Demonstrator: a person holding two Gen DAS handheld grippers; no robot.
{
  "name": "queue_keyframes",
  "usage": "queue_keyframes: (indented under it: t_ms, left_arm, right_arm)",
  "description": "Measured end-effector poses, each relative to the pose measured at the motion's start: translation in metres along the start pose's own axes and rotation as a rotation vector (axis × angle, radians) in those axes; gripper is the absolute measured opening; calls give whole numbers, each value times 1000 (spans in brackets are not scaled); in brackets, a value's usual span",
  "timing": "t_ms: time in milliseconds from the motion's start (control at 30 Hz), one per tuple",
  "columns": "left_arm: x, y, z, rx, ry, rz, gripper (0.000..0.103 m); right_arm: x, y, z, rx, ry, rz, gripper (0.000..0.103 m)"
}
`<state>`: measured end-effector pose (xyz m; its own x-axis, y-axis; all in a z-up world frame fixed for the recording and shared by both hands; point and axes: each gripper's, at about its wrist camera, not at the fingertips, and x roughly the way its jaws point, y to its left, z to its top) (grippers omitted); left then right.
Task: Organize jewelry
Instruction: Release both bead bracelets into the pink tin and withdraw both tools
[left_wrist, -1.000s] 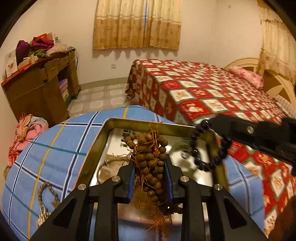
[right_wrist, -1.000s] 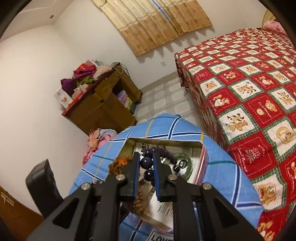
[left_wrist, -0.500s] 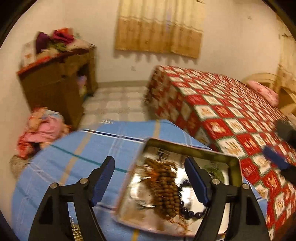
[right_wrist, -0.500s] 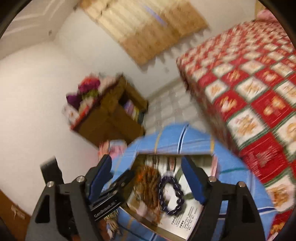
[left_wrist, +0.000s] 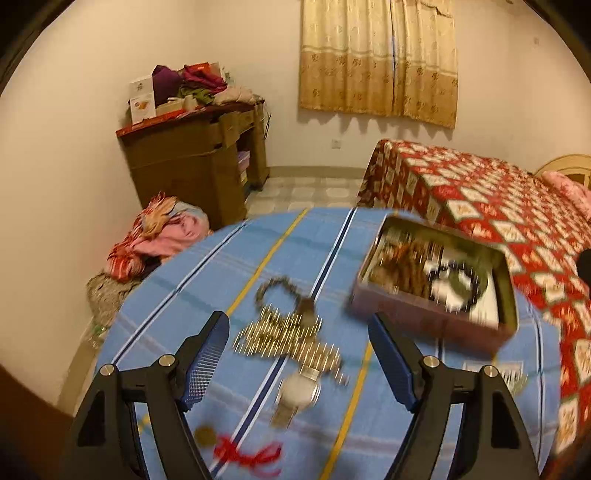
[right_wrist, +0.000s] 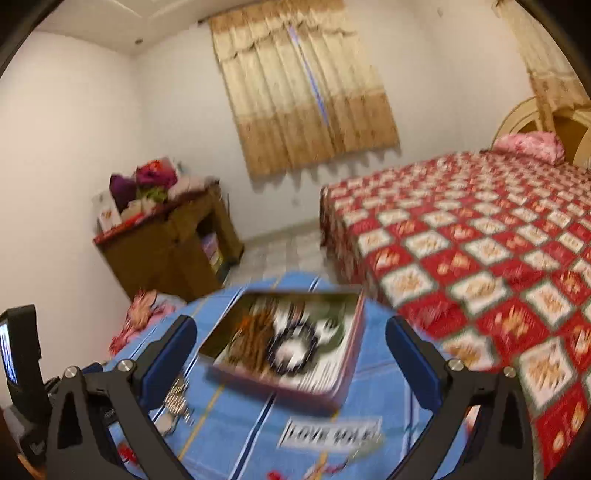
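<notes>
Both jaws have just been opening: the left hand-held gripper and right hand-held gripper stand wide apart, nothing between them. Nearest on the blue striped counter lies a round-faced metal watch, its band running away toward a blurred beaded chain. Toward the far right edge, the rectangular tin holds brown beads and a dark bead bracelet.

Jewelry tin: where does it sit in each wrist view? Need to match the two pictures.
Left wrist view: the tin sits right of centre on the blue tablecloth, beyond and right of the open jaws, blurred.
Right wrist view: the tin sits at lower centre, between the open jaws and beyond them, nothing gripped.
Shared landmark: the red patterned bedspread, on the right behind the tin in both.
</notes>
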<state>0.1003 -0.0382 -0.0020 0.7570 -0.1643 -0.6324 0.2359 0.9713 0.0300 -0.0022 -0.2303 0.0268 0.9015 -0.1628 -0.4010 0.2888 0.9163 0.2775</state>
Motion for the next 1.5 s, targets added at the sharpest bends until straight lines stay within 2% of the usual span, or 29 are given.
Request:
queue_keyframes:
  t_ms: [133,267,400,467,533,600,700,767,800,833,1033,1133,1333,1367,1433,1467,1500]
  left_arm:
    - [-12,7,-17,2,15,45,78]
    - [-23,16,-25,-18,5,43,78]
    - [-30,27,-33,-41,-1,55,78]
    - [-30,32,-39,-47,3,76,78]
    - [-30,37,-46,-35,16,111,78]
    - [-30,44,-55,-25,27,126,78]
    - [-29,64,-71,-39,58,155,78]
    - [-26,77,-81,-61,82,158,78]
    - [-24,83,-86,-73,97,156,78]
    - [-22,88,-91,-88,115,150,78]
    - [-18,95,-101,-140,154,60,78]
    - [-15,88,-98,-143,160,-3,78]
    - [-10,65,-87,-136,167,-71,77]
    - [-6,60,-85,-129,168,-83,74]
    - [4,52,-83,-108,189,-57,70]
    - [10,51,-84,-106,212,-45,59]
    - [18,50,-86,-110,241,-44,38]
  right_arm:
    - [-7,10,-12,-2,38,15,103]
    - [-25,29,-17,-62,-2,24,103]
    - [-34,50,-23,-158,-55,-64,103]
    - [-26,55,-29,-203,-17,-104,103]
    - [-12,56,-37,-213,65,-122,103]
    - [-4,48,-46,-166,139,-82,103]
    - [-2,35,-54,-100,202,-11,103]
    - [-1,33,-59,-96,224,5,89]
    - [1,33,-63,-100,240,10,79]
    - [3,33,-65,-102,255,14,77]
    - [3,44,-79,-129,290,63,73]
    - [4,50,-84,-139,308,92,70]
    - [4,48,-84,-117,320,117,70]
    - [3,48,-83,-114,319,117,70]
    - [3,48,-83,-109,320,122,70]
    - [4,49,-83,-109,322,126,70]
    - [4,49,-83,-112,323,130,70]
